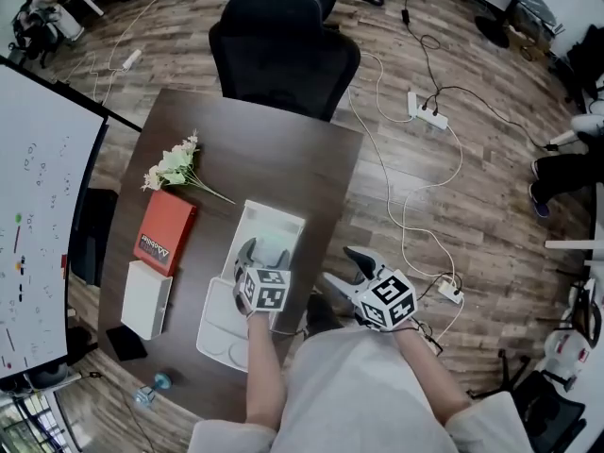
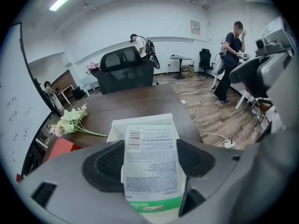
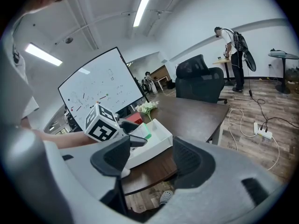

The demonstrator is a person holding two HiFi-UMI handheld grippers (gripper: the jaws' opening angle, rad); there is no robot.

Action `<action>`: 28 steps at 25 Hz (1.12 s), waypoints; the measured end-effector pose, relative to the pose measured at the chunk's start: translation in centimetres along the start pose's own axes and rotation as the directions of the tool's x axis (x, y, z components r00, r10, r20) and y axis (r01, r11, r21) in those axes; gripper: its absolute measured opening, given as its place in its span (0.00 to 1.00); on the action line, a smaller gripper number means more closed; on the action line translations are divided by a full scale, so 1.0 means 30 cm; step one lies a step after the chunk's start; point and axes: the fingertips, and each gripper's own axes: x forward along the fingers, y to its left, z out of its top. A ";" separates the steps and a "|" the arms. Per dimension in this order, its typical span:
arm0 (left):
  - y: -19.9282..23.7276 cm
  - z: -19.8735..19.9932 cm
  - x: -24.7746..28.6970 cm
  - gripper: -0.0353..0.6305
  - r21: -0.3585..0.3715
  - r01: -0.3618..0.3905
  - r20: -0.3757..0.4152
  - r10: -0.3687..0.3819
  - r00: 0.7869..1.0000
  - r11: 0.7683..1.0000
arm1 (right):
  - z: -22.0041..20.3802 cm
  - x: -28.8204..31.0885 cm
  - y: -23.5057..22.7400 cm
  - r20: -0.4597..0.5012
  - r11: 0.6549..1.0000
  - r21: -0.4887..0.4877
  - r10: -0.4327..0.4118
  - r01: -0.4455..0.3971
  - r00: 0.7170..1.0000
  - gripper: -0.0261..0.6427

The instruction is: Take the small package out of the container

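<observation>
My left gripper (image 1: 264,251) is shut on the small white and green package (image 2: 152,164), which stands up between the jaws just above the open white container (image 1: 276,223). In the left gripper view the container's (image 2: 142,121) far wall shows behind the package. The right gripper view shows the package's green end (image 3: 143,132) poking out of the left gripper, over the container (image 3: 158,139). My right gripper (image 1: 347,270) hangs open off the table's right front edge with nothing between its fingers.
A white lid (image 1: 223,328) lies in front of the container. To the left are a red book (image 1: 163,231), a white box (image 1: 146,297), a flower sprig (image 1: 175,166) and a black phone (image 1: 125,343). A black chair (image 1: 281,45) stands beyond the table; cables (image 1: 415,187) run over the floor at right.
</observation>
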 end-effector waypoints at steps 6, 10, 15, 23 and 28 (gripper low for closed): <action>-0.026 0.041 -0.085 0.55 -0.005 -0.009 0.039 0.009 0.999 1.000 | 0.026 0.008 0.029 0.006 0.999 -0.026 0.029 -0.029 1.000 0.47; -0.018 0.045 -0.145 0.55 -0.012 -0.027 0.058 0.028 0.998 1.000 | 0.033 0.029 0.065 -0.001 0.998 -0.044 0.055 -0.055 0.998 0.47; -0.001 0.060 -0.213 0.55 -0.053 -0.059 0.096 0.064 0.993 0.997 | 0.040 0.048 0.086 -0.003 0.994 -0.061 0.089 -0.089 0.996 0.46; 0.004 0.115 -0.335 0.55 -0.165 -0.061 0.202 0.095 0.975 0.984 | 0.047 0.017 0.094 0.032 0.992 -0.056 0.115 -0.113 0.993 0.45; -0.031 0.138 -0.396 0.55 -0.263 -0.049 0.276 0.124 0.953 0.964 | 0.008 -0.022 0.089 0.013 0.986 -0.048 0.157 -0.156 0.987 0.45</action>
